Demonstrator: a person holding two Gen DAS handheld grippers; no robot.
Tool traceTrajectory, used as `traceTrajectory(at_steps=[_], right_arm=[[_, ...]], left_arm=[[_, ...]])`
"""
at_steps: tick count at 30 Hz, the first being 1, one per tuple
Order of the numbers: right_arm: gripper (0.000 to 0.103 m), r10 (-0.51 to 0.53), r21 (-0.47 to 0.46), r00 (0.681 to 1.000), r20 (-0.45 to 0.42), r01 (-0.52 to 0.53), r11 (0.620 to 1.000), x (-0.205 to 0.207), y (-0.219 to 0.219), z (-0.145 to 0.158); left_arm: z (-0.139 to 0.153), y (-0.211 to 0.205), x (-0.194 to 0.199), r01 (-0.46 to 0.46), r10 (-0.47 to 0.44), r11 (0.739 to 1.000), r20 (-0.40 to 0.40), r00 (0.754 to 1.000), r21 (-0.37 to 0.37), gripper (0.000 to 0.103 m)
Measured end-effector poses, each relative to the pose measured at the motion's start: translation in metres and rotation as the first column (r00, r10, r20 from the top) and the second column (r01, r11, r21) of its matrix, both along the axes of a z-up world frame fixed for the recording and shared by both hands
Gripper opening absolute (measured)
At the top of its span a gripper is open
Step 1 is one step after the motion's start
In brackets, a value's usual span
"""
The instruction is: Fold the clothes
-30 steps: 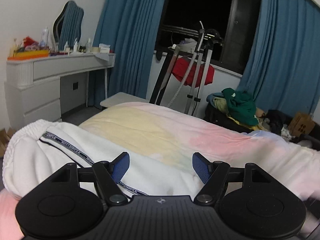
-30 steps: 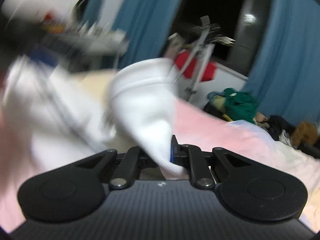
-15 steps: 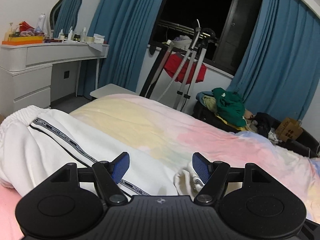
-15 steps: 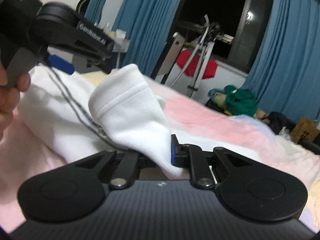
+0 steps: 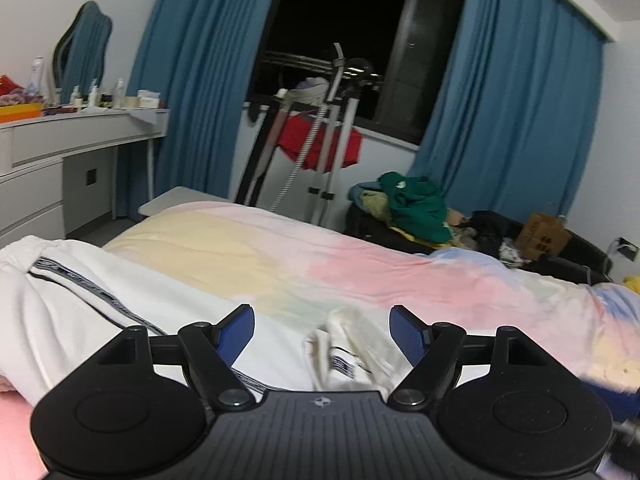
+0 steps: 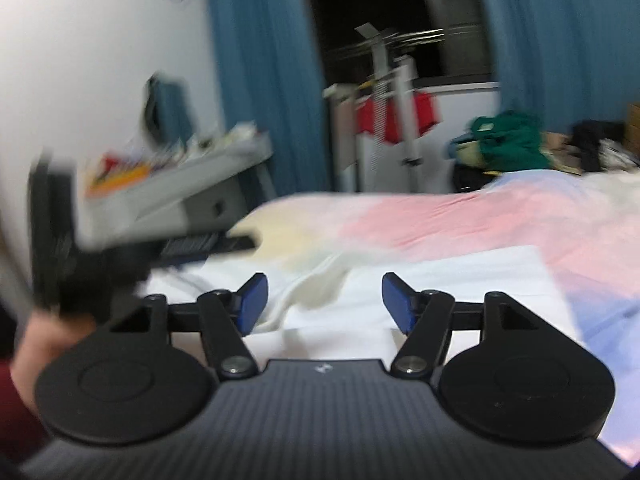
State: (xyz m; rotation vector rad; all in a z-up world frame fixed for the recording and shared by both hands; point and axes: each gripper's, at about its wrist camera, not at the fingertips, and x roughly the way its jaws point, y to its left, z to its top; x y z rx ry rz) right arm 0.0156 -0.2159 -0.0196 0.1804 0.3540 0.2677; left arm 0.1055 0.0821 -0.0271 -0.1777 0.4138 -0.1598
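Note:
White trousers (image 5: 100, 304) with a dark lettered side stripe lie across the pastel bed cover (image 5: 380, 272). Their folded-over cuff end (image 5: 348, 344), with a small label, rests just below and between my left gripper's fingers. My left gripper (image 5: 322, 316) is open and its jaws are opening a little more; the pads touch nothing. In the blurred right wrist view my right gripper (image 6: 324, 284) hovers over the white trousers (image 6: 440, 280). Its jaws are opening, with only a loose cream fold (image 6: 316, 292) lying beneath them, ungripped. The left gripper's body (image 6: 80, 264) and a hand (image 6: 44, 344) show at the left.
A white dressing table (image 5: 60, 148) with bottles and a mirror stands at the left. Blue curtains (image 5: 500, 120) frame a dark window. A clothes rack (image 5: 332, 128) with a red garment stands beyond the bed. A pile of clothes (image 5: 416, 204) and a cardboard box (image 5: 540, 236) sit at the right.
My right gripper was shut on the white cuff and has let it go, its jaws now wide; it has risen and rolled. The cuff now lies in front of my left gripper.

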Motion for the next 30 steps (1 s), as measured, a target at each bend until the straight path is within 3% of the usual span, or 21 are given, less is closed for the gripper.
traceTrajectory(at_steps=[5,12,16,22,27,30], right_arm=[[0.066,-0.207,-0.04,0.976,-0.064,0.205,0.978,0.023,-0.029,-0.012],[0.065,-0.291,-0.089,0.944,-0.158,0.28,0.956,0.048,-0.036,-0.042],[0.065,-0.291,-0.089,0.927,-0.238,0.278,0.957,0.059,-0.042,-0.063],[0.065,-0.277,-0.073,0.926,-0.257,0.267,0.961,0.068,-0.046,-0.073],[0.065,-0.271,-0.06,0.928,-0.255,0.264,0.963,0.067,-0.049,-0.071],[0.065,-0.269,-0.035,0.926,-0.263,0.27,0.962,0.067,-0.054,-0.07]], left_arm=[[-0.015,-0.018,-0.003,0.026,-0.025,0.997,-0.008,1.0,0.075,0.079],[-0.044,-0.023,0.012,-0.014,0.037,0.986,-0.136,0.99,0.168,0.082],[-0.053,-0.015,0.017,-0.028,0.06,0.986,-0.19,0.98,0.166,0.086],[-0.05,-0.012,0.012,-0.024,0.062,0.984,-0.207,0.976,0.178,0.086],[-0.037,-0.002,0.007,-0.049,0.081,0.991,-0.259,0.962,0.125,0.086],[-0.026,0.015,0.002,-0.093,0.103,0.995,-0.325,0.94,0.044,0.087]])
